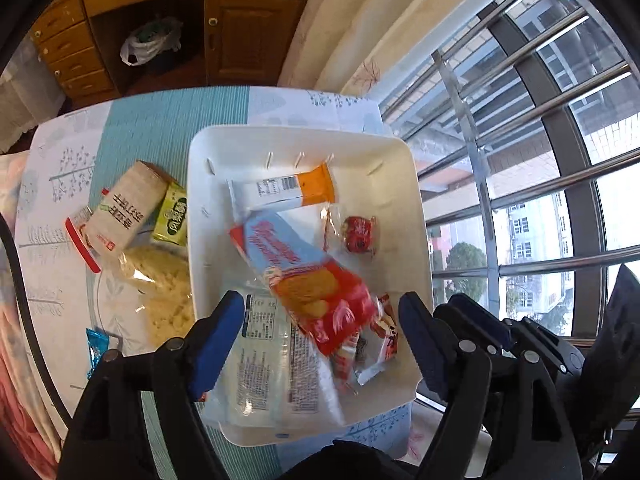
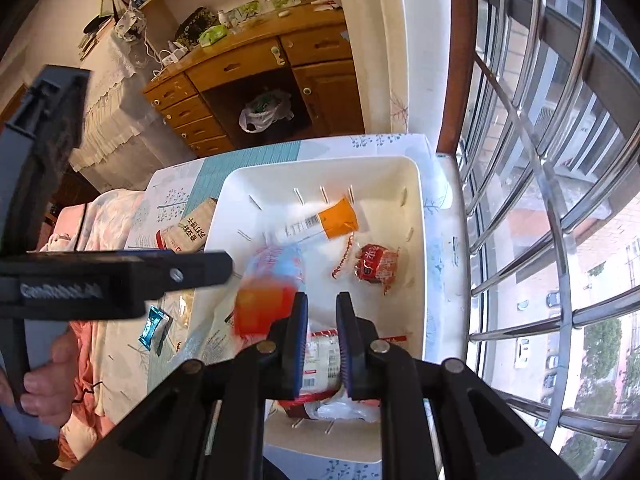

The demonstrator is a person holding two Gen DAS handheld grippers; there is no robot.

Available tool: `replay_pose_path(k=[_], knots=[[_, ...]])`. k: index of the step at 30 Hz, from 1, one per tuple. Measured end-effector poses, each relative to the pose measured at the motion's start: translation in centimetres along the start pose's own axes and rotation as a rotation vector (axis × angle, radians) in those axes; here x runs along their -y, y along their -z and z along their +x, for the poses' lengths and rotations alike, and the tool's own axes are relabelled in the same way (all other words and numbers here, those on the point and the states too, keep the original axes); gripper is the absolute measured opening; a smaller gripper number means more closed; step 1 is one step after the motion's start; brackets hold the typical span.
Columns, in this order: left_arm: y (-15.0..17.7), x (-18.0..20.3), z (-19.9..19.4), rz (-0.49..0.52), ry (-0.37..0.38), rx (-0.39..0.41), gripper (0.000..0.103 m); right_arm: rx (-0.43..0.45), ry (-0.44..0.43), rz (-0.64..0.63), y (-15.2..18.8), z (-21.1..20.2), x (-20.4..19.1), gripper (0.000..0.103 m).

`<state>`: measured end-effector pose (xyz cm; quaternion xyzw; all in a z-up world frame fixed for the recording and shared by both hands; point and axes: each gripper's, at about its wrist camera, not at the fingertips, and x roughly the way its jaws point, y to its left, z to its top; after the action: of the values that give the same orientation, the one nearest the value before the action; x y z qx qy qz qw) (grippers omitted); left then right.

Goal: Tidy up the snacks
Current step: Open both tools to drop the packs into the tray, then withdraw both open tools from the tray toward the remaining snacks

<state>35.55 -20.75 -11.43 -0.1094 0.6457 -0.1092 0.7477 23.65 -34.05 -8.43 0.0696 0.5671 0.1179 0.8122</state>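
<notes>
Left wrist view. White tray [image 1: 404, 160] sat on the patterned tablecloth [image 1: 168, 120], window at 3 o'clock. Left gripper [image 1: 320, 316] hung over the tray's near half, fingers spread wide. Between them, untouched by either pad, lay a red-and-blue biscuit packet [image 1: 304, 276], blurred, resting across a clear bag with a printed label [image 1: 264, 368]. The packet's long axis ran from 10 o'clock to 4 o'clock, slantwise to the gap. Farther in the tray: an orange-ended bar [image 1: 288, 192] at 12 o'clock and a small red candy [image 1: 358, 234] at 1 o'clock. Outside the tray, at 9 to 10 o'clock: a beige box [image 1: 128, 208], a green packet [image 1: 174, 220], a bag of pale crumbly snack [image 1: 164, 292], a small blue wrapper [image 1: 96, 346].

Right wrist view. Right gripper [image 2: 322, 316] pointed steeply down at the tray's [image 2: 416, 208] near end, fingers drawn close together, apparently pinching the top of a red-trimmed packet [image 2: 322, 364] that hung or lay between them; contact with the pads was not fully clear. The biscuit packet [image 2: 264, 300] showed as a blur at 10 o'clock from these fingers. A hand [image 2: 44, 380] gripped the other tool's handle at 8 o'clock.

Judgement: the snacks still outside lay on the left gripper's side, so that hand was nearer; the beige box's long axis ran 1 to 7 o'clock.
</notes>
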Motion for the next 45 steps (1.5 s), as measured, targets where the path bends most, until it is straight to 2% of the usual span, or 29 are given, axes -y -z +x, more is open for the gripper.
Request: replay_pose_path(k=[2,4,9,13,27,37,45], knots=[[0.0,-0.1,-0.2,-0.005,-0.006,0.009,0.078,-0.004,-0.002,0.013,0.0,0.0,0.3,0.026],[0.2,-0.3,-0.5,-0.014,-0.014,0.010,0.078,-0.006,-0.005,0.034,0.0,0.0,0.7,0.030],[1.0,-0.9,-1.1,-0.040,-0.018,0.003,0.078,-0.007,-0.023,0.076,0.2,-0.4,1.0,0.034],[2.0,-1.3,-1.7,-0.056,-0.023,0.003,0.078,-0.007,-0.033,0.100,0.5,-0.7,0.9,0.043],[7.1,-5.2,-4.6,-0.084,0.004,0.043,0.078,-0.025,-0.080,0.173,3.0,-1.1,-2.5,0.043],[12.0,-11.2,-5.5,-0.129,0.019,0.012,0.078,-0.058,-0.084,0.219,6.1,-0.2,-6.6,0.044],[14.6,-16.5,-7.6,-0.118,0.015,-0.018,0.078,-0.090,-0.075,0.286,8.9,0.7,-10.7,0.045]])
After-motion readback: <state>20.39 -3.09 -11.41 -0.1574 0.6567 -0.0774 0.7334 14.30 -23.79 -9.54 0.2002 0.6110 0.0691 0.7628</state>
